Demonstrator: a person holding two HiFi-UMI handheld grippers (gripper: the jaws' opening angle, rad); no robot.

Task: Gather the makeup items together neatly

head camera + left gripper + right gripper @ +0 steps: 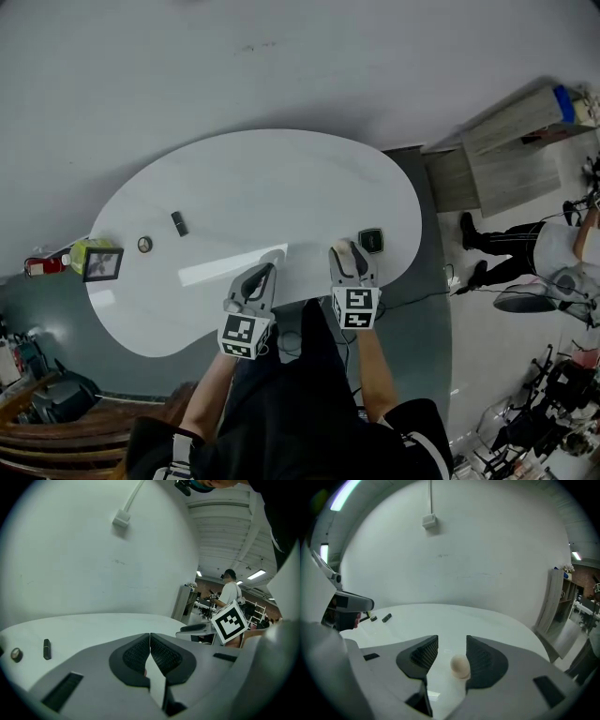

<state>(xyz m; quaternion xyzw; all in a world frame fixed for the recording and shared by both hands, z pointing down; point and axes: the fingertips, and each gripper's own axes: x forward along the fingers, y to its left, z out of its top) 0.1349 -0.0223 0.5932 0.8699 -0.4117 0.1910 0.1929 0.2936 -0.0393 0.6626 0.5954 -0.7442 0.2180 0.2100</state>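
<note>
A beige egg-shaped makeup sponge (460, 666) stands on the white table (281, 178) between the jaws of my right gripper (452, 641). The jaws are open, and the sponge sits close to the right pad. A black square compact (371, 240) lies just right of that gripper (351, 258). My left gripper (267, 272) hovers beside it with its jaws shut (150, 635), and I see nothing held in them. Far to the left lie a small black stick (178, 223) (47, 648) and a round little pot (144, 244) (16, 655).
A small framed picture (101, 264) and a yellow-green object (82, 251) sit at the table's left end. A grey cabinet (511, 141) stands to the right of the table, with a person (525, 246) by it. Wooden furniture (56, 441) is at the lower left.
</note>
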